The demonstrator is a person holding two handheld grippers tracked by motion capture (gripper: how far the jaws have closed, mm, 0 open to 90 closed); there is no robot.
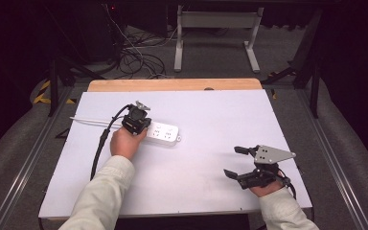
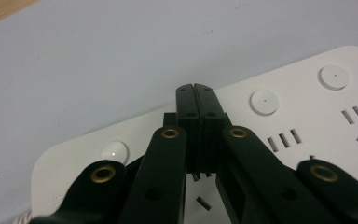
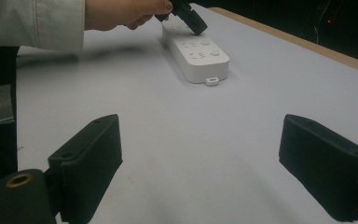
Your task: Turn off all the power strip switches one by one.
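The white surface (image 1: 211, 167) carries a white power strip (image 1: 162, 132) at left of centre, its long axis running left to right. The left tongs (image 1: 137, 125), clenched on nothing, press down onto its left end. The right tongs (image 1: 235, 162) hover released, well apart at near right.

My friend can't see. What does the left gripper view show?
The left gripper, jaws closed together, presses down on a white power strip with round buttons and socket slots. The strip lies on a white table.
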